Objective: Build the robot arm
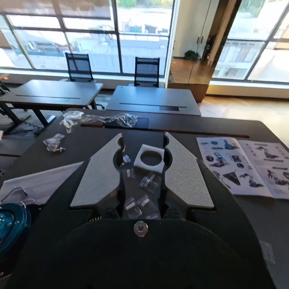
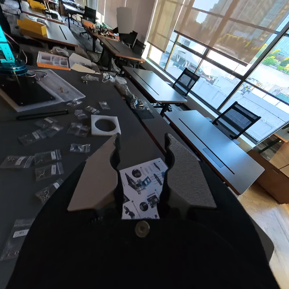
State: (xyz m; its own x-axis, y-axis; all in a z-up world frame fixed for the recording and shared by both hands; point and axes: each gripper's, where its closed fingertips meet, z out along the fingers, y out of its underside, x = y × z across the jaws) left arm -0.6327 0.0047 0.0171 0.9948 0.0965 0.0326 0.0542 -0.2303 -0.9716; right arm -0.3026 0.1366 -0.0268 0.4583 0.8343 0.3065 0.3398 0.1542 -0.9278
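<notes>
Foam square between spread left hand-held gripper tips; right hand-held gripper released above booklet.

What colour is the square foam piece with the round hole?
White foam piece; clearest in the right wrist view.

We see the left tongs black with speckled grey faces, parted over a black table. Between their tips lies a white foam square with a round hole showing the black beneath. Clear bags with white labels lie between the fingers. Right of them a white leaflet bears blue and black drawings. At lower left sits a teal disc.

The right tongs are the same black and grey, parted above the leaflet. Far left of them stands a teal frame; farther off, a yellow box.
</notes>
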